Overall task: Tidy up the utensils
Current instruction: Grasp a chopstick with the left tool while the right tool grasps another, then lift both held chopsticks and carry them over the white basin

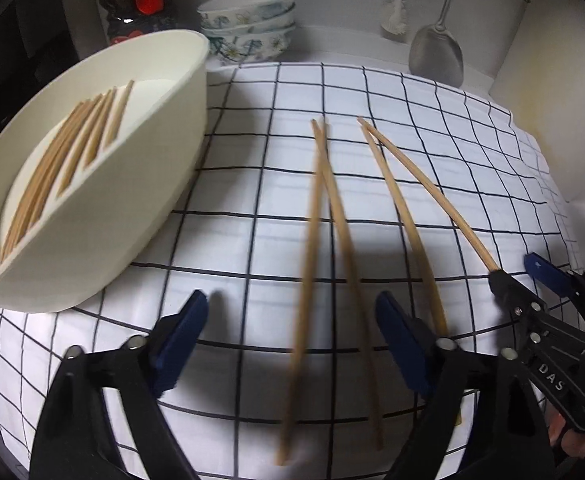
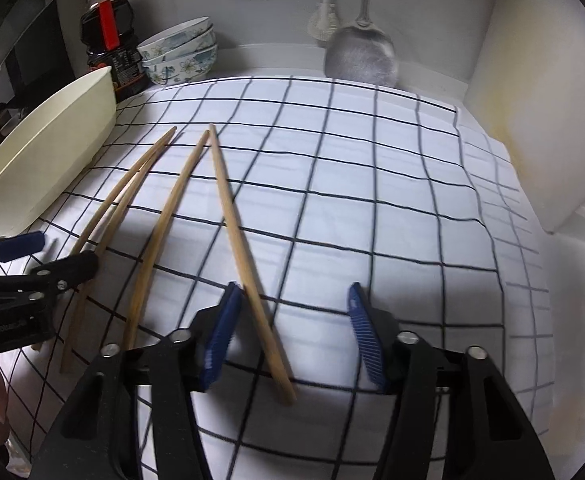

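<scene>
Both my grippers, L [image 1: 292, 316] & R [image 2: 292, 308], spread, empty; chopsticks [image 1: 316, 216] right of tray [image 1: 164, 128]: light, stiff, roll-prone, pinch mid-shaft.

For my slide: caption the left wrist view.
Open left gripper above two of four bamboo chopsticks on checked cloth.
</scene>
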A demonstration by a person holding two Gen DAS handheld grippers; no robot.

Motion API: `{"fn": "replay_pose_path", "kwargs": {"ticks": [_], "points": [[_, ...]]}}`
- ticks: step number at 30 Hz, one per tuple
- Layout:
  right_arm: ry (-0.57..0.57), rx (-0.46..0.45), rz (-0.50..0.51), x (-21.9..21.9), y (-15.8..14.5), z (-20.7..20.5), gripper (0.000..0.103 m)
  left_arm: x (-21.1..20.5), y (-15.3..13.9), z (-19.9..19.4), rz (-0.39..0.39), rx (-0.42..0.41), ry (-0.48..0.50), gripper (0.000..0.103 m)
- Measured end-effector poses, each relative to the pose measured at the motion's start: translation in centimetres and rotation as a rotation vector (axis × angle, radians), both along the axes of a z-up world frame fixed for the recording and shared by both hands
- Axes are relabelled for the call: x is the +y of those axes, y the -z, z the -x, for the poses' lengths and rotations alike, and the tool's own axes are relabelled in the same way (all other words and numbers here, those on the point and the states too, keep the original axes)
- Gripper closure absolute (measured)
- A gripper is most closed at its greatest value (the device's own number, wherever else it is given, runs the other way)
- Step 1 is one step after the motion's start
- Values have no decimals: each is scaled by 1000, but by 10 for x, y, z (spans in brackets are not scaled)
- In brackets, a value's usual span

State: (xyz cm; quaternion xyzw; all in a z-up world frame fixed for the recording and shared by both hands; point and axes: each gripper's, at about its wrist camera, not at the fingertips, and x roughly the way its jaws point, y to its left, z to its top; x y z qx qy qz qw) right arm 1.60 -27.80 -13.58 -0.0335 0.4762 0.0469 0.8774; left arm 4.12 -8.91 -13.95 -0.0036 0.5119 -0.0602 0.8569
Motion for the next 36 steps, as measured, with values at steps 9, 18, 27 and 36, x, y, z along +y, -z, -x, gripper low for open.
{"fn": "replay_pose_path", "kwargs": {"ticks": [9,18,27,36], "points": [[-82,12,11,14,-1,-8,87,2,-2,-1,4,-22,13,61],[-102,12,40,21,-1,-4,96,9,-3,2,17,-14,13,89],[-90,14,38,21,-2,-2,96,17,-14,8,54,-29,-15,48],[-62,10,49,17,-2,5,96,27,-9,9,-22,-41,-44,48]]}}
